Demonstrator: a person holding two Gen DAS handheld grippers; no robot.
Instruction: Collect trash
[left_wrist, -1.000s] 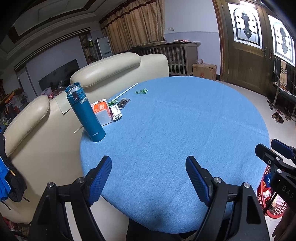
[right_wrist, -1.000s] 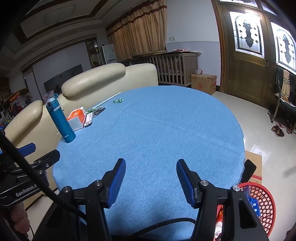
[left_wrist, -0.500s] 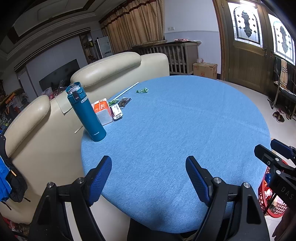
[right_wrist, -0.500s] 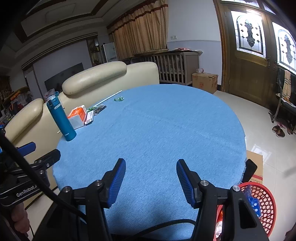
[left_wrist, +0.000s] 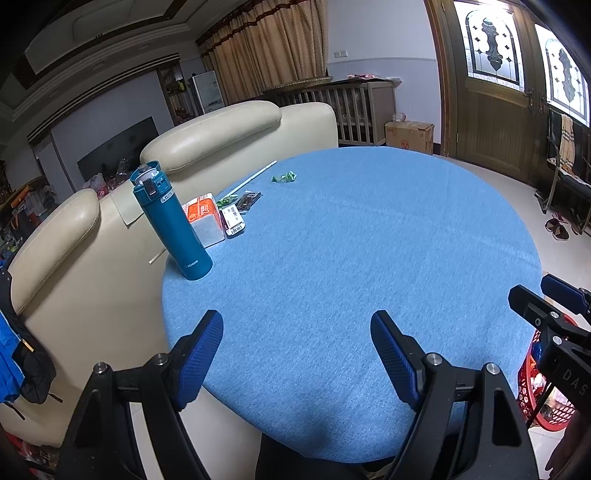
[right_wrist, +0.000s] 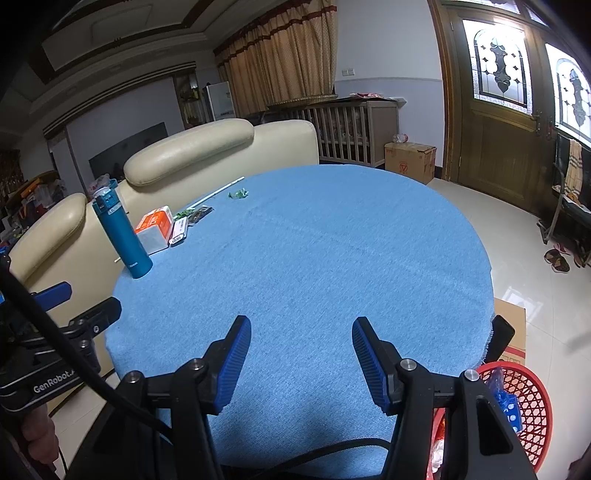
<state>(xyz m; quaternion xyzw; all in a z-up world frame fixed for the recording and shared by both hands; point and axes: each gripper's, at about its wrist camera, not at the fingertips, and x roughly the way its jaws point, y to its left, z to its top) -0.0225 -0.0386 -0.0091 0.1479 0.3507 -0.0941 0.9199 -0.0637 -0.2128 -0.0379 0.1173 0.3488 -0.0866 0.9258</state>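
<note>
At the table's (left_wrist: 369, 240) far left edge stand one teal flask (left_wrist: 171, 225) and one orange tissue pack (left_wrist: 203, 218), then the trash: one white barcoded packet (left_wrist: 232, 219), one dark wrapper (left_wrist: 248, 199), and two crumpled green wrappers (left_wrist: 283, 178). My left claw (left_wrist: 295, 354) and right claw (right_wrist: 301, 360) both gape, empty, above bare blue cloth; one red mesh basket (right_wrist: 532, 410) sits on the floor at the right.

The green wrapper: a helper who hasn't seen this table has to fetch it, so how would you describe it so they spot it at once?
Start at the round blue table and look to its far edge by the cream sofa. Beside the tip of a thin white stick lies the green wrapper, small and crumpled. It lies alone on bare cloth, apart from the packets around the teal bottle.
</note>
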